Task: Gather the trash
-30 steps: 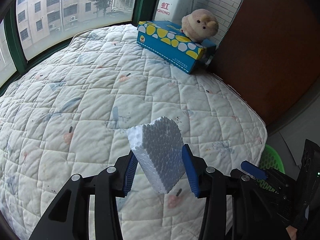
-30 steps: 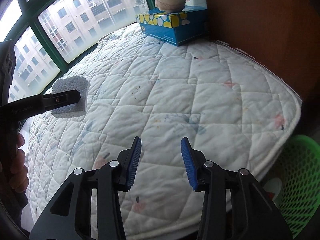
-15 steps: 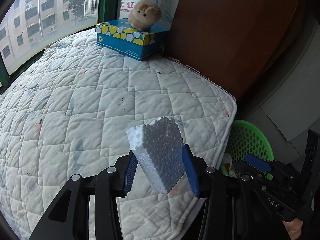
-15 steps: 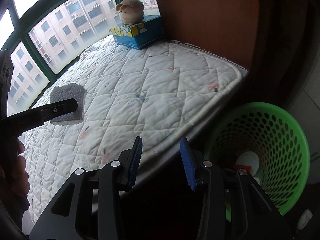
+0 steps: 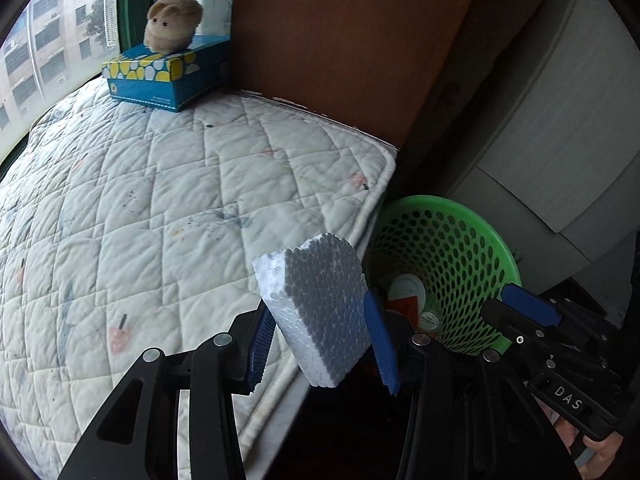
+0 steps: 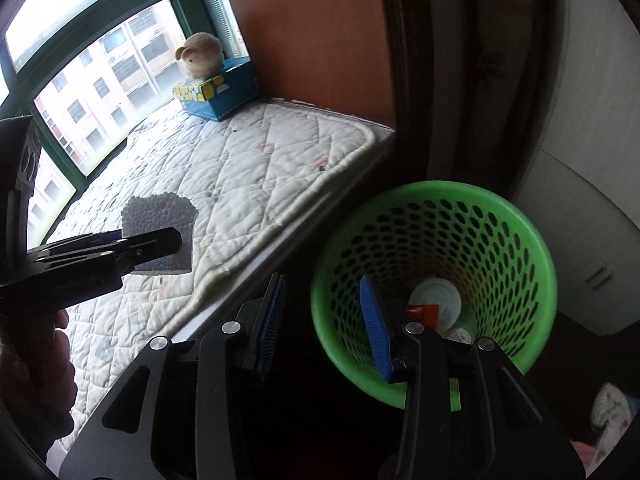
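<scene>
My left gripper (image 5: 322, 344) is shut on a white styrofoam block (image 5: 320, 308) and holds it above the mattress edge, just left of a green mesh waste basket (image 5: 472, 224). The block also shows in the right wrist view (image 6: 160, 224), clamped in the left gripper (image 6: 160, 242). My right gripper (image 6: 324, 326) is open and empty, its right finger over the green basket's rim (image 6: 440, 192). The basket holds a white lid (image 6: 436, 300) and a red scrap (image 6: 424, 314). The right gripper (image 5: 520, 304) shows at the basket's right in the left wrist view.
A quilted white mattress (image 5: 160, 200) fills the left. A blue and yellow tissue box (image 5: 168, 76) with a beige plush toy (image 5: 172, 20) stands at its far corner by the window. A brown wooden panel (image 5: 340, 40) rises behind. A white cabinet (image 5: 560, 140) stands behind the basket.
Both grippers have swung right, from over the mattress to the mattress edge and the green basket. The left gripper still holds the styrofoam block. The right gripper stays open.
</scene>
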